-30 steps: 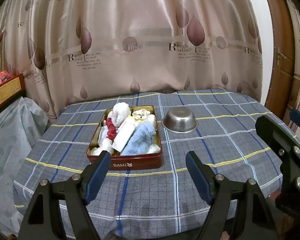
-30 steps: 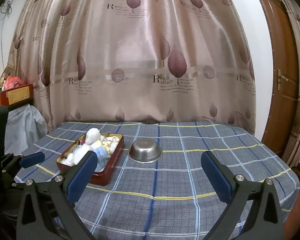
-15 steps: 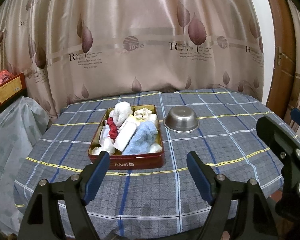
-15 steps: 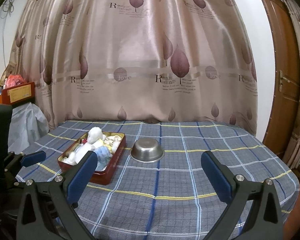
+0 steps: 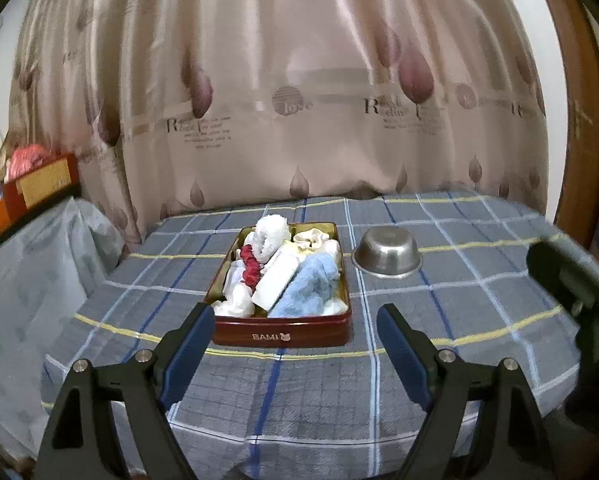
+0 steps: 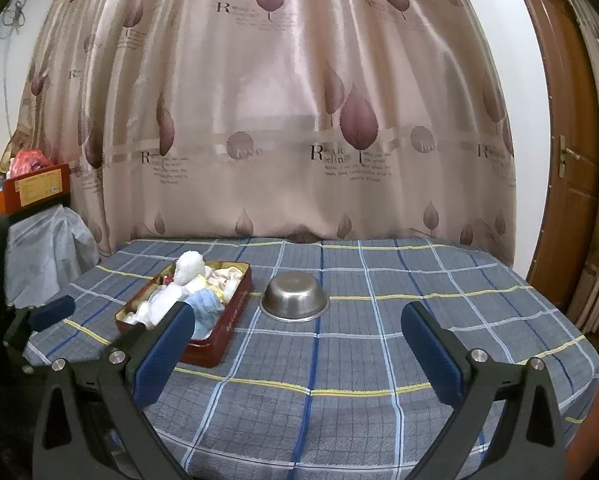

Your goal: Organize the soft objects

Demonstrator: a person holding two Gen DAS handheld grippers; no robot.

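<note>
Soft objects crowd the tin, lower ones hidden; both tongs gape wide, empty.

Wide bare stretch of checked table along the near edge and across the whole right half, open to either gripper. Left of centre, blocked by a red tin heaped above its rim with soft items: white fluffy roll at the far end, blue cloth at the near right. Just right of the tin, an upturned steel bowl, apart from it by a narrow strip of cloth. Closed off behind the far edge by a curtain. Crowded off the left edge by a plastic-covered bulk. Left gripper gaping just short of the tin's near wall; right gripper spread wide over the near edge.
</note>
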